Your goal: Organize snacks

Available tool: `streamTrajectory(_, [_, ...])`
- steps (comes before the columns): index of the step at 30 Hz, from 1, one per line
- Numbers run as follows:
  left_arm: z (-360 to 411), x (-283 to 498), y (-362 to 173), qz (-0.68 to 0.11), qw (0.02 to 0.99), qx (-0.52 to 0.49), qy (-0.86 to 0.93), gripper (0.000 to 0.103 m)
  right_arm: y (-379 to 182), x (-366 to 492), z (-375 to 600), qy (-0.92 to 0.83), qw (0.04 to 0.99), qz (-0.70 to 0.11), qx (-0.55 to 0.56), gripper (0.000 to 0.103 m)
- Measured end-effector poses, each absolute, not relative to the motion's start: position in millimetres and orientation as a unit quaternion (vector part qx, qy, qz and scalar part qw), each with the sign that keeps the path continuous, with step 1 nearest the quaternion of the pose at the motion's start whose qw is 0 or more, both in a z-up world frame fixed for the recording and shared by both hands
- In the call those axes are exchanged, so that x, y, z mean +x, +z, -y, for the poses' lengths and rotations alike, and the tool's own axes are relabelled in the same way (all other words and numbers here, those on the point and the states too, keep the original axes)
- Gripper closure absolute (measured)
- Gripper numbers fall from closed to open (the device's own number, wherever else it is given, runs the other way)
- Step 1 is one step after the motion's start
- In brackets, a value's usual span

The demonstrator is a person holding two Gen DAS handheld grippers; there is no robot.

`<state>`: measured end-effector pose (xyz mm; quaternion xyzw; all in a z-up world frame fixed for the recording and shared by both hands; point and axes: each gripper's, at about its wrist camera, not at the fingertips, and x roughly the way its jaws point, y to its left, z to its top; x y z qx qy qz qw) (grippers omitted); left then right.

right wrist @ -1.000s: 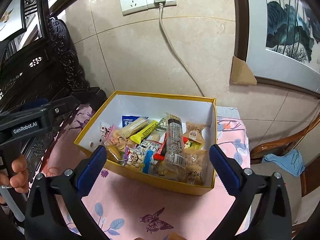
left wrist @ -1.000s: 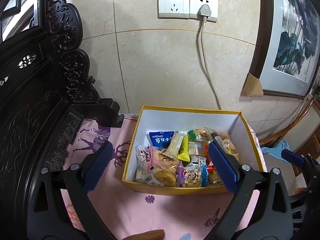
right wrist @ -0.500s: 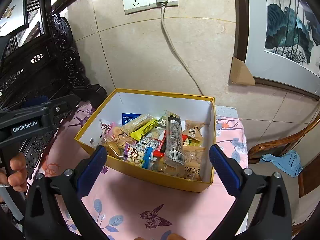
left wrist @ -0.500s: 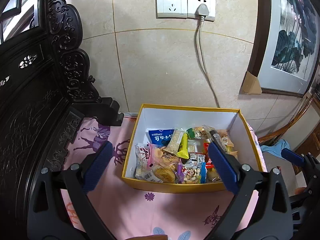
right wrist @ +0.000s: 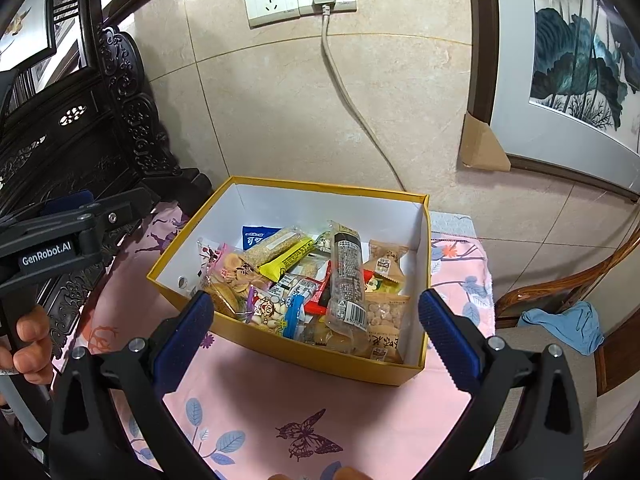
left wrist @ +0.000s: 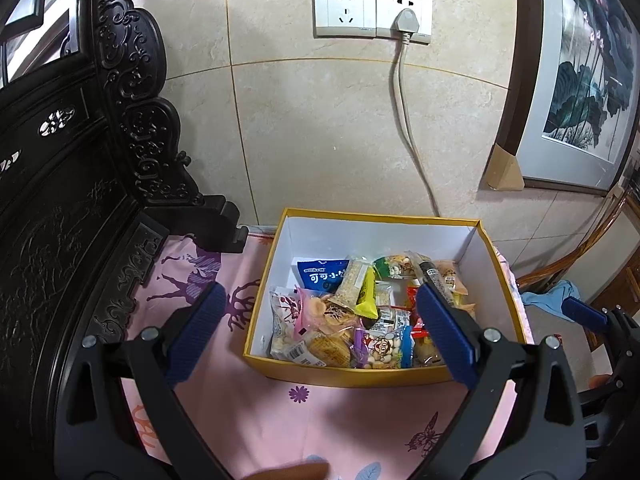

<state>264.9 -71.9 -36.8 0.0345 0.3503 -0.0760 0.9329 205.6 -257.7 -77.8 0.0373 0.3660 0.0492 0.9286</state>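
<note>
- Snacks [right wrist: 304,280] piled in yellow box [right wrist: 280,350] on pink cloth [right wrist: 260,412], against wall
- We hold left gripper [left wrist: 320,336] and right gripper [right wrist: 316,324] above near edge, both spread wide, empty
- Looks like sorting's done or we're picking

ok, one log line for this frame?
left gripper: open, empty | right gripper: open, empty | yellow cardboard box: holds wrapped snacks | pink cloth: under box

"GenRobot.AI" stands on the left tool [right wrist: 66,216]; "可可" shows on the blue packet [left wrist: 324,276].
</note>
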Motion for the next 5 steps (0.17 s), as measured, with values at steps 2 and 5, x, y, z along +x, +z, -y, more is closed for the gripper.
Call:
streamTrajectory(2, [71.5,265.1,-36.5,-0.35,0.933,0.034,-0.076,0.005,-77.7,205.4,257.5,0.049,0.929,-0.365,0.037,0.001])
streamTrajectory(5, [71.7,265.0,-36.3,-0.35,0.933,0.034,-0.075,0.005,-77.8,205.9,257.6,0.05,0.929,-0.365,0.037,0.001])
